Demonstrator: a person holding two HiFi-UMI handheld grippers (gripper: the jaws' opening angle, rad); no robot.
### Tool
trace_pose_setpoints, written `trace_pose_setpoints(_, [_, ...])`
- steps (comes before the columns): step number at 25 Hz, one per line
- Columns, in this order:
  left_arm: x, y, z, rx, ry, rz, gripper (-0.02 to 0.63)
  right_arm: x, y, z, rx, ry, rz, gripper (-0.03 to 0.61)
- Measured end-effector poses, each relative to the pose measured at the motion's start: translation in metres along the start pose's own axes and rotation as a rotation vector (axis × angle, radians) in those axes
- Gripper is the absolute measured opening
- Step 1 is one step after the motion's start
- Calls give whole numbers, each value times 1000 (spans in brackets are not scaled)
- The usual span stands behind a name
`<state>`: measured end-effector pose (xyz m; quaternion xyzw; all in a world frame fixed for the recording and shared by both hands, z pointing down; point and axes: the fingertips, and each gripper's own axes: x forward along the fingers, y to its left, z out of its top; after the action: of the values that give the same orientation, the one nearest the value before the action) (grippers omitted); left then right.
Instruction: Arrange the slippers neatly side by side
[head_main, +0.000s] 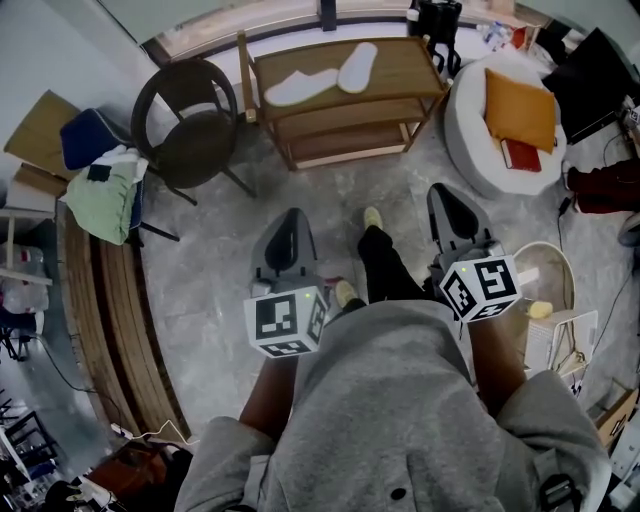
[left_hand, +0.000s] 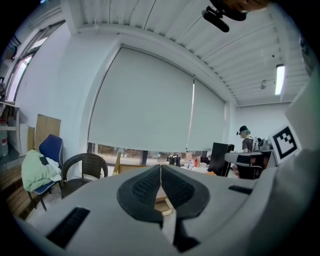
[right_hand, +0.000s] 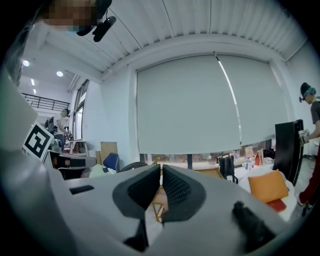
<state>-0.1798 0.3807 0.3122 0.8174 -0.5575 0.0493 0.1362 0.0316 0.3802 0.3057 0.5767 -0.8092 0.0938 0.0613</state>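
Two slippers (head_main: 296, 88) lie splayed atop the wooden shelf (head_main: 400, 65), open floor (head_main: 220, 250) before it; our left tongs (head_main: 292, 215) and right tongs (head_main: 441, 192) are pressed together, empty.

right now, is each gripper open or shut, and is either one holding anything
left gripper: shut, holding nothing
right gripper: shut, holding nothing

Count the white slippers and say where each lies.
2. Both lie on the wooden rack's top shelf: the left slipper near its middle, the right slipper beside it. Others may be hidden.
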Motion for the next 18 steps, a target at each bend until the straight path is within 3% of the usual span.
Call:
trace_pose_setpoints(10, [18, 21, 11, 19, -33, 22, 18, 31, 3, 10, -27, -42, 26, 29])
trace_pose_setpoints(18, [64, 26, 19, 28, -15, 18, 18, 71, -25, 13, -16, -29, 14, 29])
